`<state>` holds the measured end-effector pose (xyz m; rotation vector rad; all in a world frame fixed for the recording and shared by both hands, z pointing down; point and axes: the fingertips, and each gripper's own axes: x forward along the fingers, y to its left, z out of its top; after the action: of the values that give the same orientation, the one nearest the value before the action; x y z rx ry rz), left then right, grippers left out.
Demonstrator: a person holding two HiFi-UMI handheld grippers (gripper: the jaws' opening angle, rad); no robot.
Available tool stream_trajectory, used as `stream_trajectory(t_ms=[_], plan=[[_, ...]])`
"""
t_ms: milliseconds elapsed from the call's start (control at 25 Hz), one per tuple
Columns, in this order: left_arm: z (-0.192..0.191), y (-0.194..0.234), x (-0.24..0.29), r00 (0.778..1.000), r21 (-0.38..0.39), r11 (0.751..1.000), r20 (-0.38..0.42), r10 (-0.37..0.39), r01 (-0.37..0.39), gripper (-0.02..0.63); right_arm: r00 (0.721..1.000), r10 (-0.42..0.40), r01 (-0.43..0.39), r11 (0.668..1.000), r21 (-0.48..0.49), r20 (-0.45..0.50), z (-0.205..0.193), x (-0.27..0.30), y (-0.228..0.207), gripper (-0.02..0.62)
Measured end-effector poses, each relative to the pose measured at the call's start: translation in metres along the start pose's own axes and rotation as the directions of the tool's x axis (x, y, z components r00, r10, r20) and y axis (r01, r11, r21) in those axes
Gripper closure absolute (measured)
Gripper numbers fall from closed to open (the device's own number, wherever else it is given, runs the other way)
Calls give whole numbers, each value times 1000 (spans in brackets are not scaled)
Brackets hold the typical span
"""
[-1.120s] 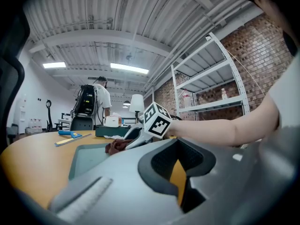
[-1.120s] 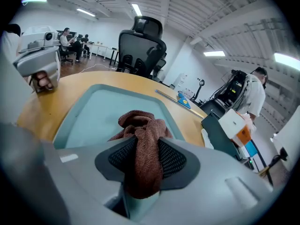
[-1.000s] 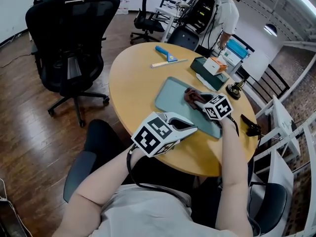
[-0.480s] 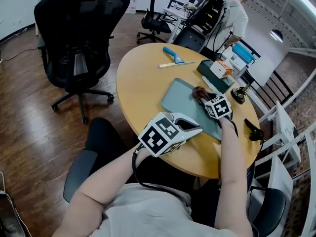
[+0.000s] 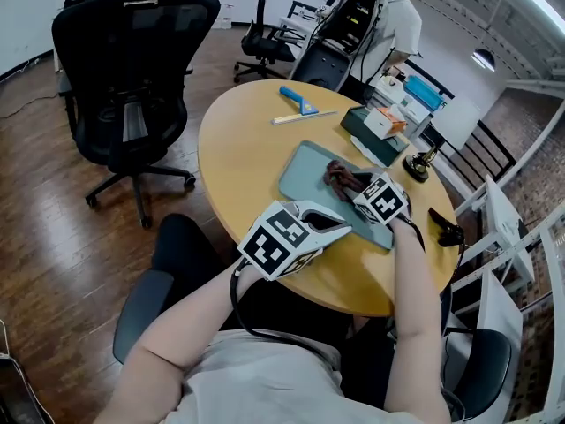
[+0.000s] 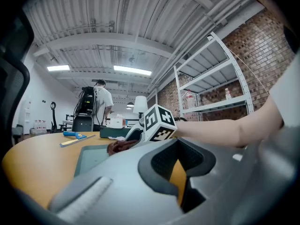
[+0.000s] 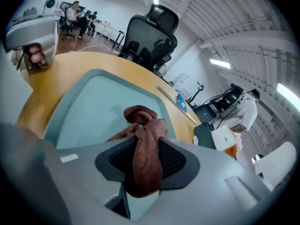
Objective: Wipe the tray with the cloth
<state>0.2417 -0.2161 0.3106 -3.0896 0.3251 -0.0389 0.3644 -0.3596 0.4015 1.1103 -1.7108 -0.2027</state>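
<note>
A teal tray (image 5: pixel 303 173) lies on the round wooden table (image 5: pixel 238 157). My right gripper (image 5: pixel 355 186) is shut on a brown cloth (image 5: pixel 339 177), whose bunched end rests on the tray's right half. In the right gripper view the cloth (image 7: pixel 142 123) hangs between the black pads over the tray (image 7: pixel 86 102). My left gripper (image 5: pixel 342 228) hovers at the tray's near edge with its jaws together and nothing in them. The left gripper view shows the tray (image 6: pixel 93 156), the cloth (image 6: pixel 120 146) and the right gripper (image 6: pixel 130 138) ahead.
A blue scraper (image 5: pixel 297 98) and a ruler (image 5: pixel 303 115) lie at the table's far side. A dark green box with a small carton (image 5: pixel 380 127) sits behind the tray. A black office chair (image 5: pixel 132 56) stands to the left. A person (image 5: pixel 388 20) stands at the back.
The right gripper has dragged the cloth from the tray's far edge back toward its middle. The left gripper has stayed at the near edge.
</note>
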Motion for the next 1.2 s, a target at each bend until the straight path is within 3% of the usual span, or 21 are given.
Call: stream_trajectory(t_ms=[160, 440, 640, 800, 960, 1200], plan=[[2, 0, -2, 1000, 5, 1000, 13, 0, 0, 605, 995, 79, -79, 997, -3, 66, 12, -14, 24, 459], [3, -1, -1, 1000, 8, 1000, 24, 0, 0, 605, 979, 150, -136, 985, -103, 138, 27, -33, 56, 459], [4, 2, -2, 1000, 18, 1000, 28, 9, -9, 606, 940, 274, -238, 954, -183, 205, 42, -43, 76, 459], [3, 2, -2, 1000, 11, 1000, 27, 11, -11, 605, 904, 355, -322, 932, -168, 236, 45, -41, 79, 456], [3, 2, 1, 1000, 7, 1000, 20, 12, -12, 606, 904, 352, -335, 936, -110, 244, 44, -30, 65, 453], [-4, 5, 7, 999, -20, 1000, -32, 12, -13, 606, 937, 269, -279, 960, 14, 221, 44, 0, 33, 454]])
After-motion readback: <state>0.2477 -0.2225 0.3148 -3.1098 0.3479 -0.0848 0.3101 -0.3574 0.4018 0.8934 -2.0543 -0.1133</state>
